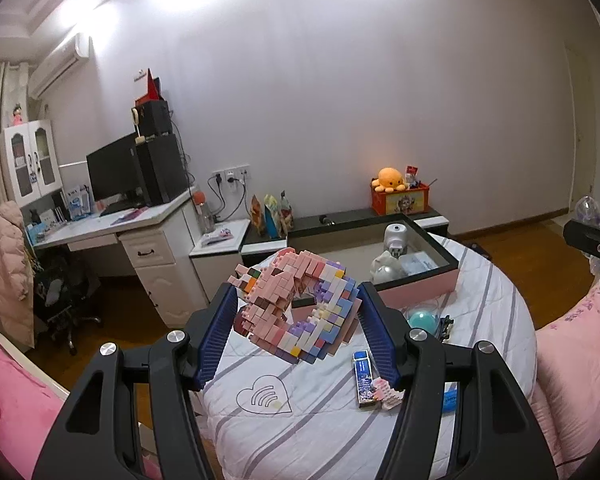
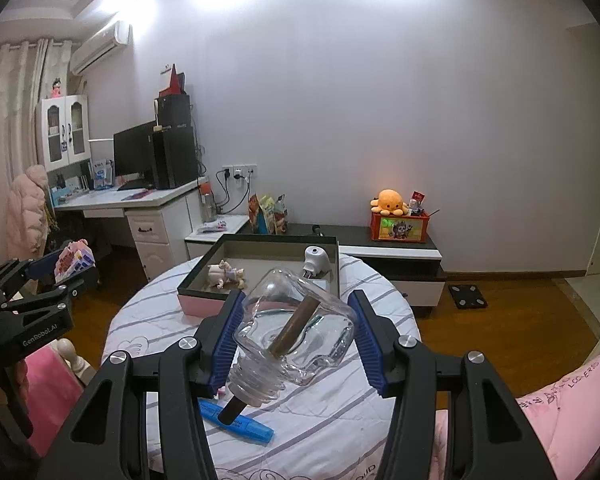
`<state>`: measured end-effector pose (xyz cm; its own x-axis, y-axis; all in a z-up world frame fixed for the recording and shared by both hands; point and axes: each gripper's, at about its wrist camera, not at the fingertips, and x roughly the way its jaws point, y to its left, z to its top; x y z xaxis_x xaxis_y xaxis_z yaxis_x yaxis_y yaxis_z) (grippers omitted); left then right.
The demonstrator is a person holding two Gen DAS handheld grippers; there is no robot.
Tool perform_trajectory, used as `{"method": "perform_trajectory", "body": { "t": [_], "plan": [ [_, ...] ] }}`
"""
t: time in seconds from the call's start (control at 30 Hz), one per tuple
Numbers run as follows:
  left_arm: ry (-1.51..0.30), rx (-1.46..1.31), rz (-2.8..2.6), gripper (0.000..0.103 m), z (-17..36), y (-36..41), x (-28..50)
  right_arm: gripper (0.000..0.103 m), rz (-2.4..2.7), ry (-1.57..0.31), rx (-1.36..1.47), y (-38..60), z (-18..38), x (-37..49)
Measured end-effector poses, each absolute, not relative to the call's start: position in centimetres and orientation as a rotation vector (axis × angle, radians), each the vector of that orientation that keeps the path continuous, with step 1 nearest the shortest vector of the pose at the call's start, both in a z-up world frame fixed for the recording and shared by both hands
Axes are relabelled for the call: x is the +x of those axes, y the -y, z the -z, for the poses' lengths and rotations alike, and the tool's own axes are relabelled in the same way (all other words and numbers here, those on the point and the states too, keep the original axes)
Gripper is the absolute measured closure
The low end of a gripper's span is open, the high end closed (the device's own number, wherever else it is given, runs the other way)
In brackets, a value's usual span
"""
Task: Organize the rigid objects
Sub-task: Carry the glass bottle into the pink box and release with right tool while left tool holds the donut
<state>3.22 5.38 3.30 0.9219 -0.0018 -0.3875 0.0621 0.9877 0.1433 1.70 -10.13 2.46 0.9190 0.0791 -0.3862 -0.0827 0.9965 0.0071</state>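
— Plastic bricks, studded and knobbly: the left tongs [image 1: 298,316] clench a pink-and-lilac block model [image 1: 296,308] above the striped bed [image 1: 300,420]. Light, I'd judge, but it could shed pieces; grip the flat sides.

— Right tongs [image 2: 296,334] clasp a clear glass bottle [image 2: 296,328], smooth, slippery, breakable. The box [image 2: 260,240] waits beyond.

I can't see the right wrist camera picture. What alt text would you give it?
A handheld gripper with blue pads holds a clear glass bottle with a dark stick in its neck, lifted above a striped bedspread. Beyond it sits an open box with small items inside; a blue marker lies below, and the other gripper holds a pink brick model at left.
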Motion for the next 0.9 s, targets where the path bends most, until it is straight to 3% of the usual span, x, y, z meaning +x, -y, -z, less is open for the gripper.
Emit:
{"method": "perform_trajectory", "body": {
  "t": [0.9],
  "plan": [
    [-0.423,0.15,0.013,0.04,-2.4,-5.0,4.0,0.049,-0.108,-0.425,-0.005,10.8,-1.8,2.6]
  ]
}}
